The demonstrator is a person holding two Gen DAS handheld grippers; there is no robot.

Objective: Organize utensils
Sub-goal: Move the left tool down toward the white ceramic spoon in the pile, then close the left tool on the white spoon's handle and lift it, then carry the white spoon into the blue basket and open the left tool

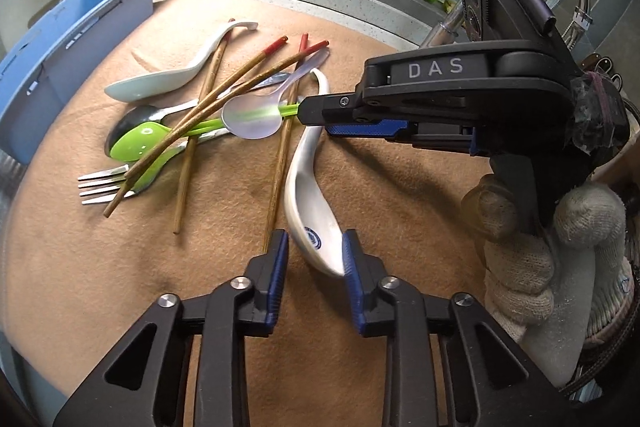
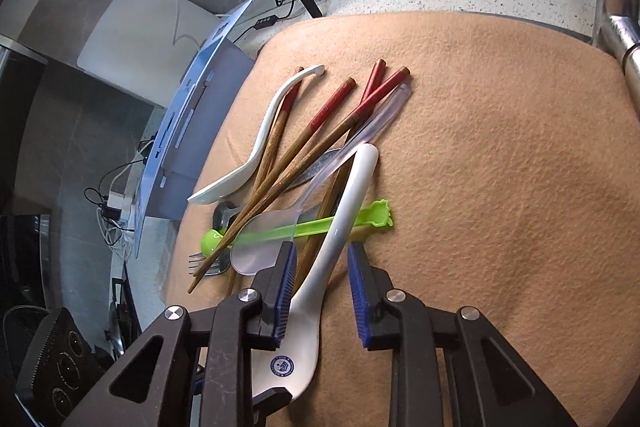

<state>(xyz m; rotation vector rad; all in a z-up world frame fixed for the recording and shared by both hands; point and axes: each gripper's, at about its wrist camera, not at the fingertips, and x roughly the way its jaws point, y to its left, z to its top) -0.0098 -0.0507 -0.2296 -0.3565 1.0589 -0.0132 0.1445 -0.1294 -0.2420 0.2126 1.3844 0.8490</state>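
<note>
None of the utensils sit in the blue organizer yet; it stands far ahead-left of our left gripper, and we judge the sorting barely begun. Our left gripper's fingers straddle the bowl of the white ceramic spoon, the right pad touching its rim, the other clear. Our right gripper brackets that spoon's handle, pads not pressing. Beyond both claws lie the chopsticks, green spoon, clear spoon and fork, still heaped.
</note>
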